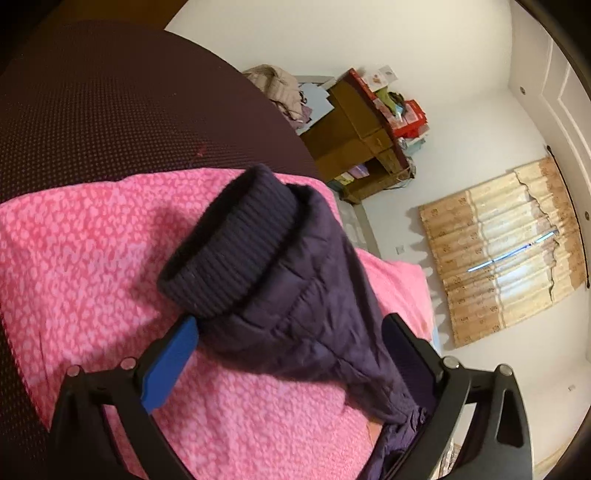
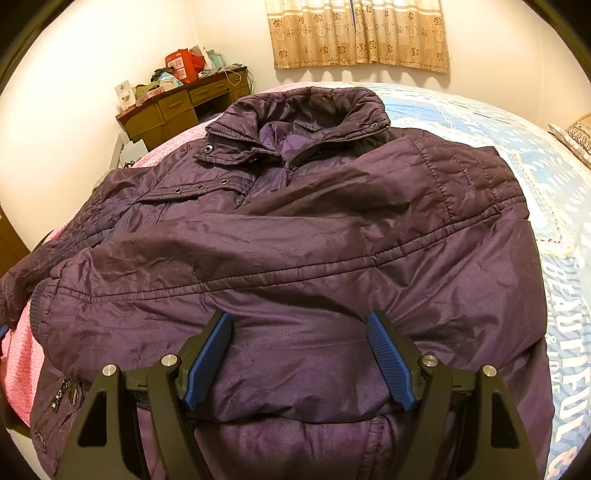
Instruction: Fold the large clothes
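A dark purple quilted jacket (image 2: 295, 240) lies front up on the bed, collar at the far end, one sleeve folded across its chest. My right gripper (image 2: 299, 325) is open, its blue pads (image 2: 207, 358) spread just above the jacket's lower part. In the left wrist view the jacket's other sleeve (image 1: 295, 295), with a ribbed knit cuff (image 1: 229, 243), lies between the fingers of my left gripper (image 1: 291, 332), raised over a pink fleece blanket (image 1: 92, 258). The jaws stand wide around the sleeve; I cannot tell whether they pinch it.
A blue patterned bedspread (image 2: 535, 177) covers the bed's right side. A cluttered wooden desk (image 2: 181, 107) stands against the far wall under a beige curtain (image 2: 358, 33). A pillow (image 2: 576, 136) lies at the far right. A dark dotted cover (image 1: 110, 110) lies beyond the pink blanket.
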Tool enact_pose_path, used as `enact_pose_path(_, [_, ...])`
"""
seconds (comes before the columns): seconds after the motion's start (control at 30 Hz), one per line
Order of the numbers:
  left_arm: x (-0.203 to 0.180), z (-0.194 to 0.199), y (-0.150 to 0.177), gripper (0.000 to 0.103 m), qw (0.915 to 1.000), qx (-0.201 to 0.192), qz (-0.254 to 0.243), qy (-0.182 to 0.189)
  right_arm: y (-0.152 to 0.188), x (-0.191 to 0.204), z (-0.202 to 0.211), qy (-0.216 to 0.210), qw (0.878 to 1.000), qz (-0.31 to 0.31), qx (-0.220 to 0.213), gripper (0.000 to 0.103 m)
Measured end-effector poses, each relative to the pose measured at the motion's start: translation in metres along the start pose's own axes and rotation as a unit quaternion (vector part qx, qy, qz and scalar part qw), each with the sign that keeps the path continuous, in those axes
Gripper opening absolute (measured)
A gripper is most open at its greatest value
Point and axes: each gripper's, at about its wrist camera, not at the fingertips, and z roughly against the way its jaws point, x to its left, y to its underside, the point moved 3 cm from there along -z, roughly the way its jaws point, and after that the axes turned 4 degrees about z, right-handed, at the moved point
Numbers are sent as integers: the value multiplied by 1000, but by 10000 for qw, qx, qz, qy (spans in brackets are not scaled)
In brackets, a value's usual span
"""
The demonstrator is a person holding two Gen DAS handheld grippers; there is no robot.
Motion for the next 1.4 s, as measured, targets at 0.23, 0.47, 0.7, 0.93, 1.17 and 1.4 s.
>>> enact_pose_path(0.23, [-1, -4, -10, 69, 9991, -243, -246, -236, 0, 0, 1, 5, 10000, 10, -5, 77])
enact_pose_path(0.47, [9, -8, -23, 36, 9977, -215, -524, -364, 0, 0, 0, -2, 10000, 9, -9, 77])
enact_pose_path(0.7, [21, -1, -19, 89, 9992, -210, 187, -267, 0, 0, 0, 2, 10000, 20, -13, 77])
enact_pose_path(0.93, [11, -16, -18, 41, 9984, -341, -231, -390, -1, -1, 1, -10, 10000, 5, -21, 77])
enact_pose_path(1.17, [-12, 4, -27, 26, 9953, -618, -745, 38, 0, 0, 1, -9, 10000, 8, -26, 77])
enact_pose_path(1.4, [-60, 34, -35, 26, 9840, -1076, -1292, 594, 0, 0, 1, -8, 10000, 14, -26, 77])
